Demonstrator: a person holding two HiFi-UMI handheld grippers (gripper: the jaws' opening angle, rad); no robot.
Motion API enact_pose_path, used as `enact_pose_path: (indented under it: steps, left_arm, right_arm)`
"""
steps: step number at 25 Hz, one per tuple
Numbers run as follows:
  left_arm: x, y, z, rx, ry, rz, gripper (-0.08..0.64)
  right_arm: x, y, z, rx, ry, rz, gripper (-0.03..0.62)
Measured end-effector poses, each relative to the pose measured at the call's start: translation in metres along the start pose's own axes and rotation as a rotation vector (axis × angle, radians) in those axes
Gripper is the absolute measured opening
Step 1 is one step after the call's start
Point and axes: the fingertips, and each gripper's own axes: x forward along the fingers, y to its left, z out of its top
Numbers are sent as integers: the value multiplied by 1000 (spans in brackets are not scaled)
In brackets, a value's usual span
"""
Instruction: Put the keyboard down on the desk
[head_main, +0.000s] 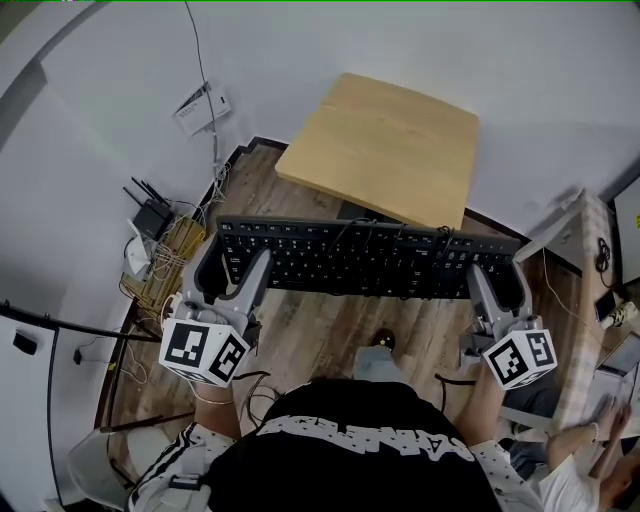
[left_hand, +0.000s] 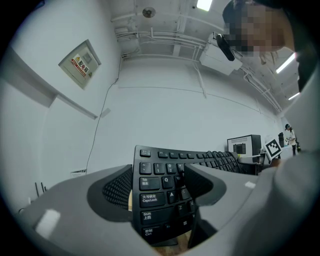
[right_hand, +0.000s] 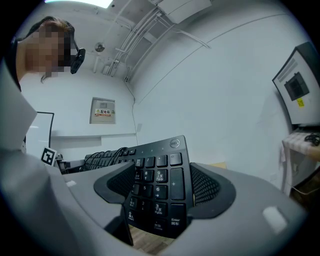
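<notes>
Person is standing at the near side, holding the keyboard (head_main: 360, 258) level and crosswise in the air, keys up, over the wood floor (head_main: 310, 340).

Left gripper (head_main: 228, 265) is clamping the left end. Its own view is showing the Caps Lock and Shift column between the two pads, which are pressing the front and back edges. Right gripper (head_main: 500, 275) is clamping the right end, with the number pad between its pads. Floor is showing under the keyboard in both gripper views.

The cord (head_main: 385, 232) is trailing loose across the top rows of keys.

Desk (head_main: 385, 140) is sitting just beyond, top bare, turned at an angle. Its near edge is running from near-left to far-right, and the keyboard's far edge is overlapping that edge at the right half. I cannot tell how high the keyboard is hanging relative to the desk top.

On the left, a router (head_main: 150, 215) and a tangle of cables (head_main: 175, 255) are crowding the wall foot, just beside the left gripper. On the right, a pale table (head_main: 585, 300) is standing close to the right gripper.
</notes>
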Motion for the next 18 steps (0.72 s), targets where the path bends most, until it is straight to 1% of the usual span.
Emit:
enact_pose_path:
  steps: [7, 11, 18]
  left_arm:
    - [5, -1, 0, 5, 11, -29, 304]
    - [4, -1, 2, 14, 5, -23, 304]
    - [-2, -2, 1, 16, -11, -1, 304]
  right_arm:
    - [-7, 0, -4, 11, -5, -28, 350]
    - [-5, 0, -4, 16, -11, -18, 349]
    - [-1, -1, -1, -3, -26, 12, 350]
